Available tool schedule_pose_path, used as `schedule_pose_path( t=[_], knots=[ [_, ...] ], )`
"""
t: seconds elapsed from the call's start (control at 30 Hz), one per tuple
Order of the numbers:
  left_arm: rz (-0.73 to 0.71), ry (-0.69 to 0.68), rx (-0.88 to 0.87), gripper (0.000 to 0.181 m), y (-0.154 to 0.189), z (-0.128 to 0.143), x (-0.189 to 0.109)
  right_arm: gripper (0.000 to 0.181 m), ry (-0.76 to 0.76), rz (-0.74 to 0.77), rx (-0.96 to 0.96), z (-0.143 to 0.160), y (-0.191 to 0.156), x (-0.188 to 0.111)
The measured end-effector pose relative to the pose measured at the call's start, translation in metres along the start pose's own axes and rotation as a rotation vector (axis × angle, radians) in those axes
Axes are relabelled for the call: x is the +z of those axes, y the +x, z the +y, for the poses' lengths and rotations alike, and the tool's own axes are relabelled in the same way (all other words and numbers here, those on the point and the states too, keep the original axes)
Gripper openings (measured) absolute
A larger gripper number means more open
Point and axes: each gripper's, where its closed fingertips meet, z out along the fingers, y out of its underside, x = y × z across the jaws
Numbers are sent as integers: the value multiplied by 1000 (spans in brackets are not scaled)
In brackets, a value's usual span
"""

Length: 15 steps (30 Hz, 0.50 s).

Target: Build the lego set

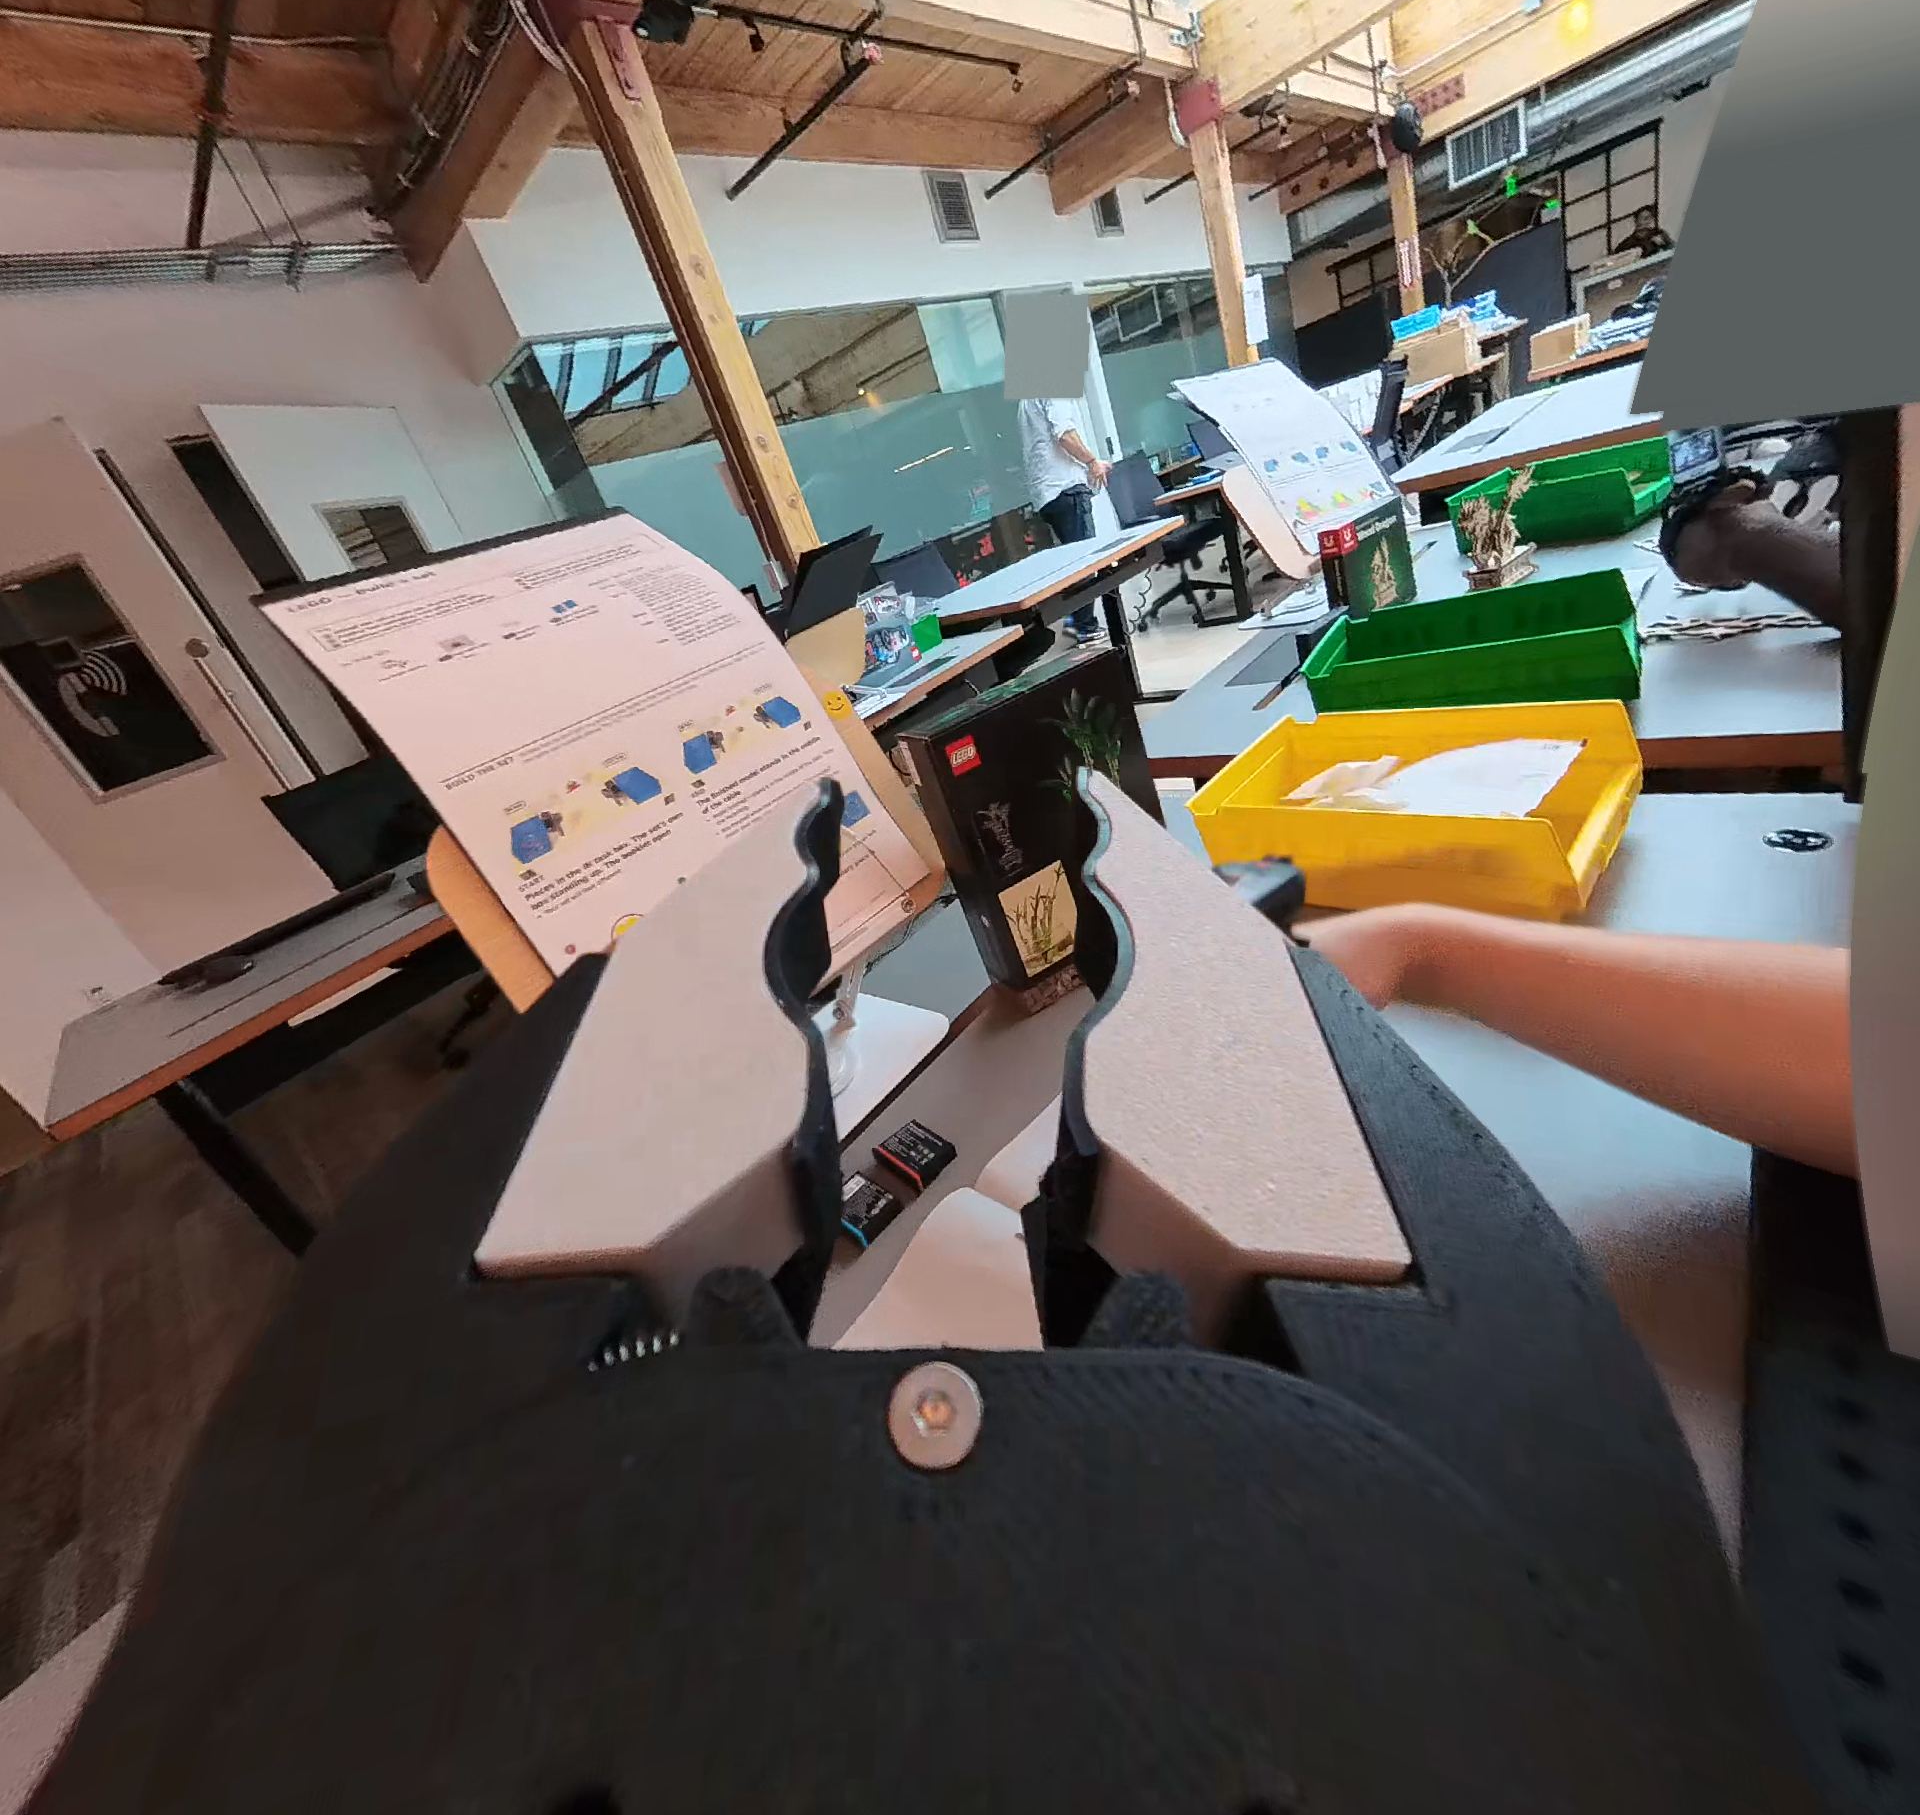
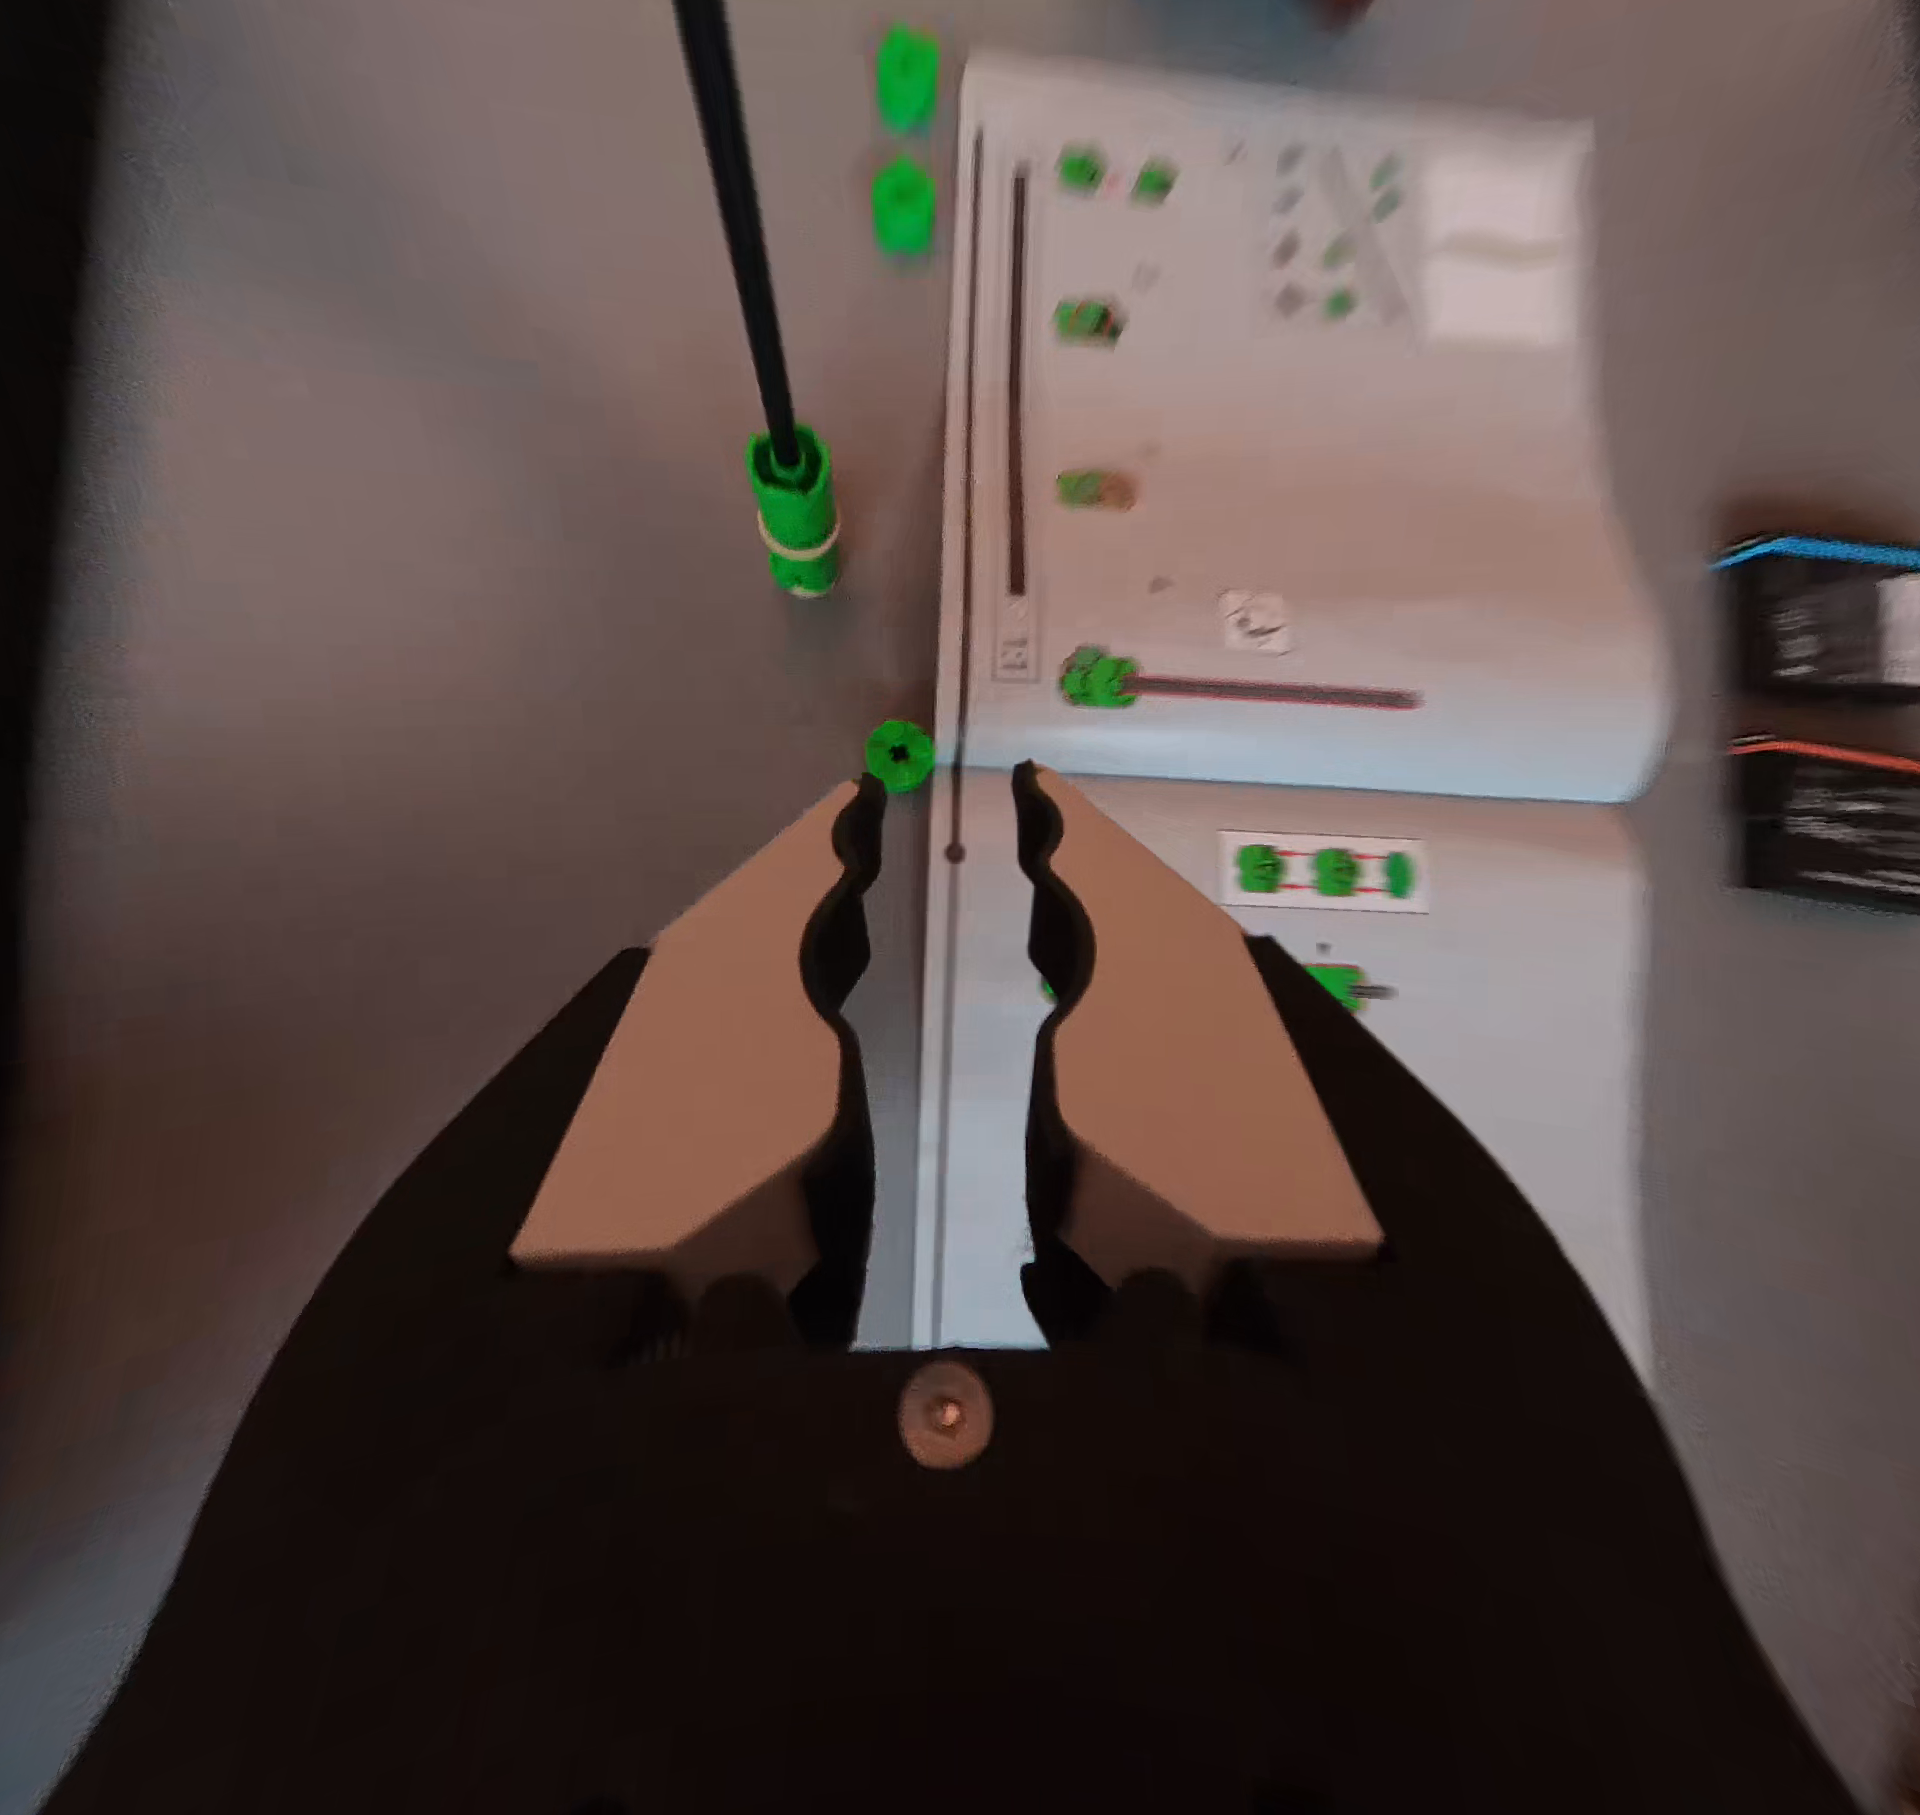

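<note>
Centring the small green round piece (image 2: 899, 755), seen just ahead of the right tongs' (image 2: 945, 778) left fingertip, is advised before closing. Both tongs are held apart and empty; the left tongs (image 1: 956, 799) are raised toward the box (image 1: 1023, 830).

Glossy plastic yellow bin (image 1: 1392, 856), matt paper instruction booklet (image 2: 1299, 435), rough wooden ceiling beams (image 1: 665, 238).

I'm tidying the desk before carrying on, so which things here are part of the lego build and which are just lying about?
Part of the build:
black rod with green pieces
loose green pieces
instruction booklet
lego box

Lying about:
two batteries
yellow bin
green bins
</note>
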Motion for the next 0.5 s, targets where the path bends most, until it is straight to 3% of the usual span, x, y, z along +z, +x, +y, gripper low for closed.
schedule_pose_path(
  t=[0.1,0.5],
  knots=[
    [-10,14,-23,43,-5,-2,-5,23,-40,-47,11,8,-5,19],
    [-58,-47,-39,47,-29,18,-10,12,-97,-137,12,12,-22,30]
  ],
)
